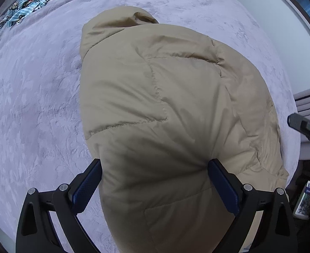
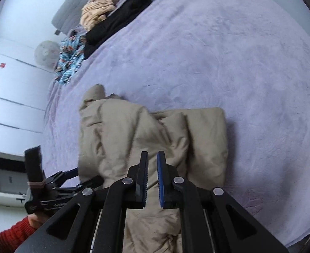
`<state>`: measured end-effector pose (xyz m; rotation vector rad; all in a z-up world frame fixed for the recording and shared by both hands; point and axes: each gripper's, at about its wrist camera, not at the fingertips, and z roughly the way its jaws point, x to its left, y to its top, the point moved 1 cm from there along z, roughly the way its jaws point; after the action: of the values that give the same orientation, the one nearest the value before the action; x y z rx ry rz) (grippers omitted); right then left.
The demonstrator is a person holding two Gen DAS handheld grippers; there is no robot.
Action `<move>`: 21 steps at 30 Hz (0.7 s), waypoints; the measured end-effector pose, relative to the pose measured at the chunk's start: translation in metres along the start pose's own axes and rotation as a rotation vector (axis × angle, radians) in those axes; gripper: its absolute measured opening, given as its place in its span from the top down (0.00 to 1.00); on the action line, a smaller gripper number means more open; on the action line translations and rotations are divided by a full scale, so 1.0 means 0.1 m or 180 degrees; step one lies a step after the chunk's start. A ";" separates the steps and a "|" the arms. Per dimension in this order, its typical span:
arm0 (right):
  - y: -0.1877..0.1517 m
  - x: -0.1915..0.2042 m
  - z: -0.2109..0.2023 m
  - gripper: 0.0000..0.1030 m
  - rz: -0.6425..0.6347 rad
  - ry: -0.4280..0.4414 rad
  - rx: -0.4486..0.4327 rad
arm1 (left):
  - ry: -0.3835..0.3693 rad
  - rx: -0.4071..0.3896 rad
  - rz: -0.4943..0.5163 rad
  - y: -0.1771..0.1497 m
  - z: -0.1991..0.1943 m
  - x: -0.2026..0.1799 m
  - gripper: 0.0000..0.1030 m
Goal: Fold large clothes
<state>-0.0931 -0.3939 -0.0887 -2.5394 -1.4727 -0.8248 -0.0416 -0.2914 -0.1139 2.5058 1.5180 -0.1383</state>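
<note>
A tan padded jacket lies folded into a bulky bundle on the lavender bedspread. My left gripper points down at the jacket's near end. Its jaws stand wide open with the puffy fabric bulging between them, and one blue pad dents the fabric. In the right wrist view the jacket lies below my right gripper, which hovers above it, shut, with nothing seen between its pads. The left gripper shows at the jacket's left edge, held by a hand in a red sleeve.
At the bed's far side lie a blue patterned cloth, a black garment and a crumpled beige cloth. A white fan and white cupboards stand beyond. The bedspread spreads wide to the right.
</note>
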 end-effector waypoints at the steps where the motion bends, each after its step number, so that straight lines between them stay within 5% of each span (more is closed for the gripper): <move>1: -0.05 0.09 0.05 0.91 -0.0108 0.0023 0.0100 | 0.0008 -0.0006 -0.0005 -0.01 0.00 0.00 0.04; 6: -0.39 -0.13 0.50 0.91 -0.0065 -0.0291 0.0632 | 0.0016 0.0014 -0.0019 -0.06 -0.01 -0.02 0.04; 13: -0.38 -0.31 0.08 0.90 0.0053 -0.0330 0.0383 | 0.0011 -0.0017 -0.0060 -0.06 -0.03 0.05 0.03; 14: -0.37 -0.33 0.01 0.80 0.0041 -0.0386 0.0335 | 0.0009 -0.0015 -0.0052 -0.06 -0.04 0.05 0.03; 15: -0.35 -0.37 -0.05 0.54 0.0058 -0.0440 0.0291 | 0.0012 -0.0013 -0.0044 -0.05 -0.03 0.06 0.03; 17: -0.32 -0.45 -0.12 0.24 0.0127 -0.0537 0.0198 | 0.0033 -0.0002 -0.0051 -0.05 -0.05 0.08 0.03; 21: -0.33 -0.64 -0.15 0.24 0.0286 -0.0539 0.0200 | 0.0087 -0.0008 -0.0077 -0.05 -0.07 0.09 0.01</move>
<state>-0.1508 -0.4314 -0.1137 -2.6624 -1.3915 -0.5542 -0.0419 -0.2800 -0.1091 2.4981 1.5581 -0.1065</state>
